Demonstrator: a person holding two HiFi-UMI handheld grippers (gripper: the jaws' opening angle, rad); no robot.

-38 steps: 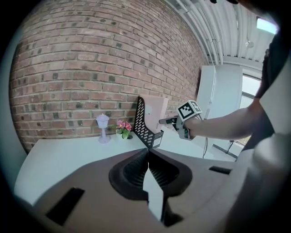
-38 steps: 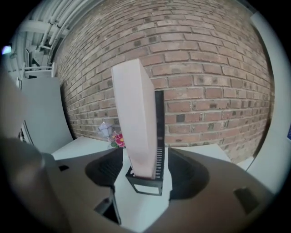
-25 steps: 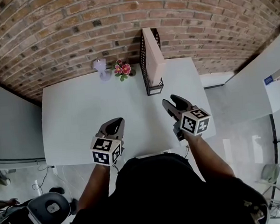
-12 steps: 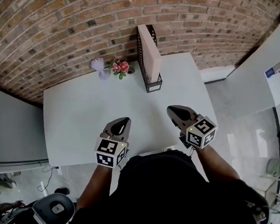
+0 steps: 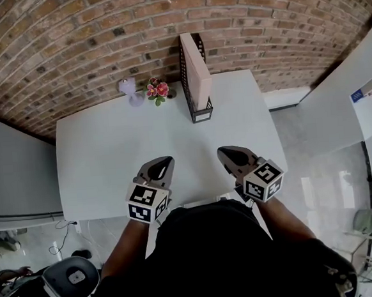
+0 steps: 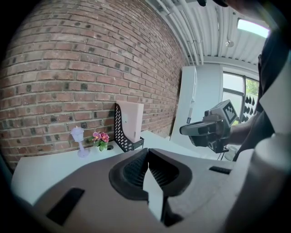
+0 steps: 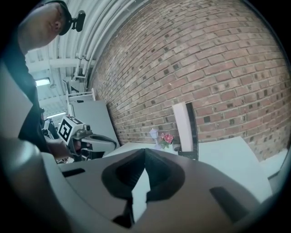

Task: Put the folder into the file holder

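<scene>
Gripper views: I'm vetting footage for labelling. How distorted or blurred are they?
Left gripper view: heavy fisheye, the brick wall bows, corners go black, file holder is sharp. Right gripper view: same bowing and black corners; flowers small yet clear.

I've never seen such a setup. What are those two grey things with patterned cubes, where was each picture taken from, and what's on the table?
There is no robot: a person holds a pinching tool in each hand, the left gripper and the right gripper. The patterned cubes are part of them. One picture comes from a camera on the person's head, looking down. The other two come from cameras riding on each gripper, looking along its two fingers. Both pairs of fingers are closed together, holding nothing. On the white table stand a black file holder with a pale folder upright inside it, a small pot of pink flowers and a little lilac lamp-shaped ornament.
</scene>
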